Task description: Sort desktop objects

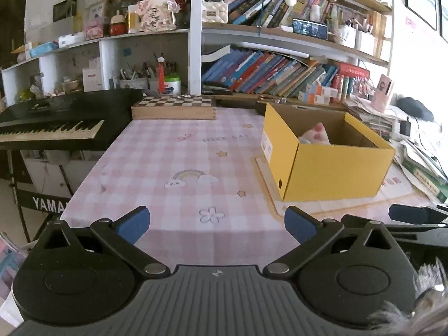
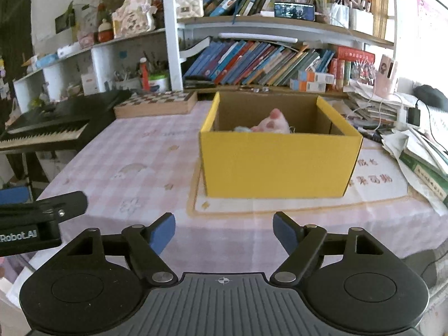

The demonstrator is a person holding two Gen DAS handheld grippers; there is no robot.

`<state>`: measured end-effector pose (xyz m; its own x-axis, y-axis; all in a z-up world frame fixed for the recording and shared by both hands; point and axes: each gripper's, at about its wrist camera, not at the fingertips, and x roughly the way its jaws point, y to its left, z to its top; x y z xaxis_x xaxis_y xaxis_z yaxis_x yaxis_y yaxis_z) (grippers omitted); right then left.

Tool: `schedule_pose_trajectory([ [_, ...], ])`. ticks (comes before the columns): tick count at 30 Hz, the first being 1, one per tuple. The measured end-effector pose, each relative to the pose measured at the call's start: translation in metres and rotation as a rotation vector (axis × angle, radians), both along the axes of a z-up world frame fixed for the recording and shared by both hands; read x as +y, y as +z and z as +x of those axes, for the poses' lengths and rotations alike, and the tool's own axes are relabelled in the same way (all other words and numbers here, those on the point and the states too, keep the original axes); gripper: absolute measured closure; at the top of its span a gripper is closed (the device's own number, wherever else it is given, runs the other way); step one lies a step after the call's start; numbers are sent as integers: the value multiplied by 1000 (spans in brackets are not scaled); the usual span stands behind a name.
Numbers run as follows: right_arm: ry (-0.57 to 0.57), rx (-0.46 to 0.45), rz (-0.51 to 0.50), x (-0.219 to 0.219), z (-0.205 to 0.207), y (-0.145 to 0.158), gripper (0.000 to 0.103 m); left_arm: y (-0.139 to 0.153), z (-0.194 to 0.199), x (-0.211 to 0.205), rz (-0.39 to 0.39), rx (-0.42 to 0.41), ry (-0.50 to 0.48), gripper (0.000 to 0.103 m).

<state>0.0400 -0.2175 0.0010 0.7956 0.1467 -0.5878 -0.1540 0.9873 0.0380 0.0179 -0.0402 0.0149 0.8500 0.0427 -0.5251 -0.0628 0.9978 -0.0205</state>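
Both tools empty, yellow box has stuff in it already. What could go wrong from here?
1. The yellow box sits on a loose paper sheet; a nudge could slide both.
2. The pink plush pokes up near the rim, so the next drop may land on it and roll out.
3. The left tool and right tool, both open, sit close side by side and could collide.

Cloth, cardboard, wood and plastic

A matt pink checked cloth (image 1: pixel 173 151) covers the counter; the yellow box (image 2: pixel 280 162) is smooth matt cardboard, the chessboard case (image 1: pixel 173 107) bare wood, the tongs' (image 2: pixel 224 231) arms matt black plastic.
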Motion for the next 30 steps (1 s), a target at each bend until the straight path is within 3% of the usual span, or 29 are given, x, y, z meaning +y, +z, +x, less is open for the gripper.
schedule_pose_trajectory([
  [12, -75, 22, 2, 7, -24, -1, 17, -3, -15, 12, 25, 28, -11, 0],
  [30, -101, 34, -11, 12, -31, -2, 10, -7, -16, 16, 6, 62, -42, 0],
])
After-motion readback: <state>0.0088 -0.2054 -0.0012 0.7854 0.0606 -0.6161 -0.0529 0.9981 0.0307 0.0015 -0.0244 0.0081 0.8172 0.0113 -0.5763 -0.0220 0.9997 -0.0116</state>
